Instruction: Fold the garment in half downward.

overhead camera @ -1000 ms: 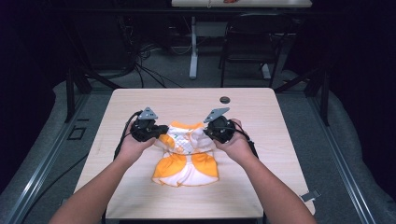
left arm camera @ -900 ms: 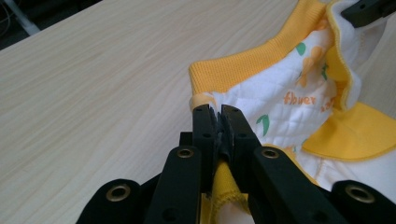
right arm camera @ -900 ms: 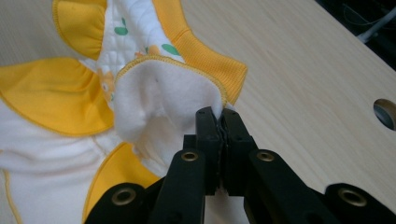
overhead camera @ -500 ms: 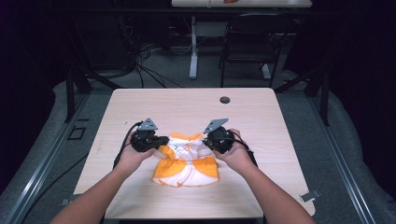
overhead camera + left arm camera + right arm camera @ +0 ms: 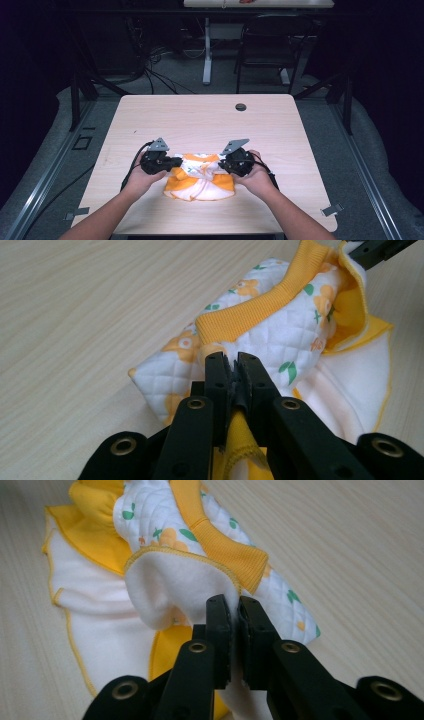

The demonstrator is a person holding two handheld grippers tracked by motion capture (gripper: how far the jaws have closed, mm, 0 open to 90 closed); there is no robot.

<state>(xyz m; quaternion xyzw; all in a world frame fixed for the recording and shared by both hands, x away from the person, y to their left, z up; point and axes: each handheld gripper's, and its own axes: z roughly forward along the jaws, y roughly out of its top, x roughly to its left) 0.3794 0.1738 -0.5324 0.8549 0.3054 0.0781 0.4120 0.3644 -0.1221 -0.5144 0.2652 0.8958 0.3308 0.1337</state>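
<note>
High view: orange-and-white quilted baby garment [image 5: 200,177] lies on the near middle of the wooden table [image 5: 210,120]. Left gripper [image 5: 172,162] pinches its left edge, right gripper [image 5: 220,167] its right; both jaws have just been easing open, cloth between.

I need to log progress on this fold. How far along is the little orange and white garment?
Done: the garment lies bunched into a compact bundle near the table's front edge.

In hand: the left claw and right claw each pinch fabric at opposite ends; both jaws have just been opening slightly, cloth between them.

Left: letting go and flattening the loose orange hem would seem to remain.
</note>
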